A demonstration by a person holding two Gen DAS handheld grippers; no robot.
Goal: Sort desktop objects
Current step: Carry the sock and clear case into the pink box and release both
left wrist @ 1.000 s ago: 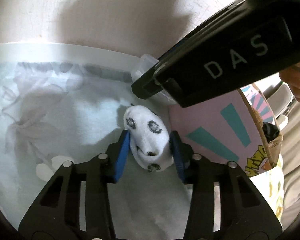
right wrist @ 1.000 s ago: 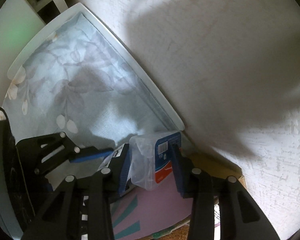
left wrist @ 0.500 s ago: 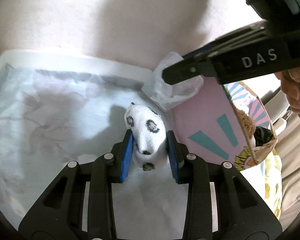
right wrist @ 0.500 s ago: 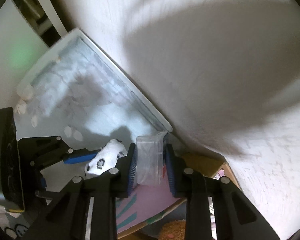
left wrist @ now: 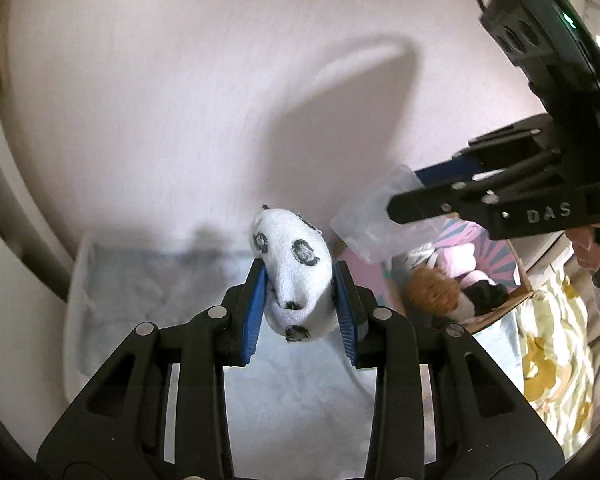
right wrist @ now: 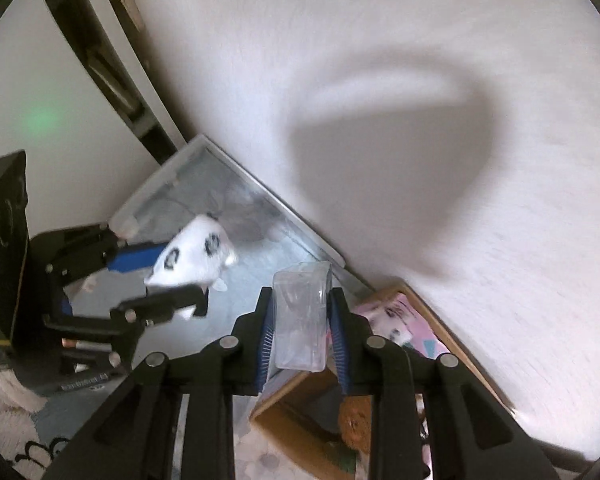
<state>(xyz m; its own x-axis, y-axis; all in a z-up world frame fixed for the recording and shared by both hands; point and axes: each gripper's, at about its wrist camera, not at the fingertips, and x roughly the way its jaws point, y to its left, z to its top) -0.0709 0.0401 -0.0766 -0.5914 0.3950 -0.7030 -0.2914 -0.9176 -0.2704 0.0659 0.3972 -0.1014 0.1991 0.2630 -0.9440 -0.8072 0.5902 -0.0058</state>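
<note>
Both tools have risen off the worktop, the left tool (left wrist: pixel 300 304) clamped on the spotted sock (left wrist: pixel 294 276), the right tool (right wrist: pixel 300 336) at its two o'clock clamped on the clear box (right wrist: pixel 302 320), so both are ready for sorting.

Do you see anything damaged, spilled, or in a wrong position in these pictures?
Nothing stands out. The left gripper holds the spotted white sock whole, the right gripper holds the clear plastic box without cracks, and the cardboard box below looks upright.
</note>
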